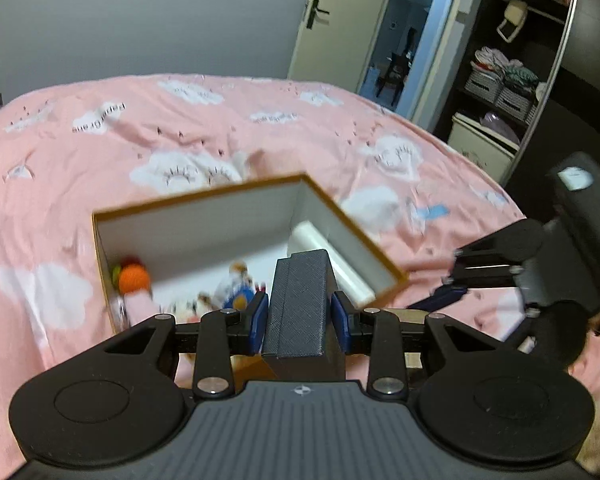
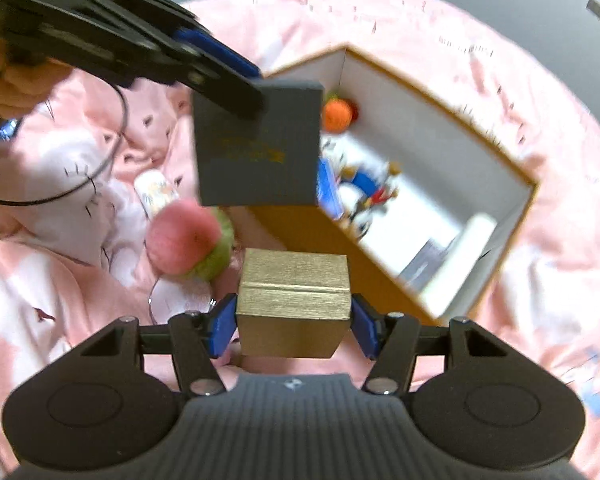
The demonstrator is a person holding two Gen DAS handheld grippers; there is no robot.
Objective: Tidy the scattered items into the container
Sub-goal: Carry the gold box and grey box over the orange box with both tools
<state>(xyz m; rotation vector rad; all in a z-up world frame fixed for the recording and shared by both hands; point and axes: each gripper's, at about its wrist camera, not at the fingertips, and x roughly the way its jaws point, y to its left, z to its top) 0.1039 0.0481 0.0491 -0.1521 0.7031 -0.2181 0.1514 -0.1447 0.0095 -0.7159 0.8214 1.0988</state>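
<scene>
Container [image 1: 204,236], the open cardboard box with a brown rim and white inside, sits on the pink bedspread [image 1: 100,140] ahead of and below both sets of jaws, already holding an orange knitted ball [image 1: 134,278], a small figure toy [image 1: 238,292] and a white roll [image 1: 320,248]. Left gripper [image 1: 300,314] is clenched on a dark grey box [image 1: 300,300], blue pads flat against its two side faces, long axis running straight out along the fingers; the box hangs over the container's near wall, so the opening is directly forward of those jaws. Right gripper [image 2: 294,322] has a gold box [image 2: 294,300] between its pads; pads look to be against its sides and the box seems clear of the bedspread, so I read it as gripped, though motion blur keeps me from being sure of full contact. From the right jaws the container lies forward and to the right, near wall just beyond the gold box. Left hand is the nearer one: judged next step is to carry the grey box forward past the rim and let go, right follows. Pink-green knitted ball [image 2: 188,240] and a small white tube [image 2: 156,194] lie on the bedspread left of the right jaws, not yet collected.
</scene>
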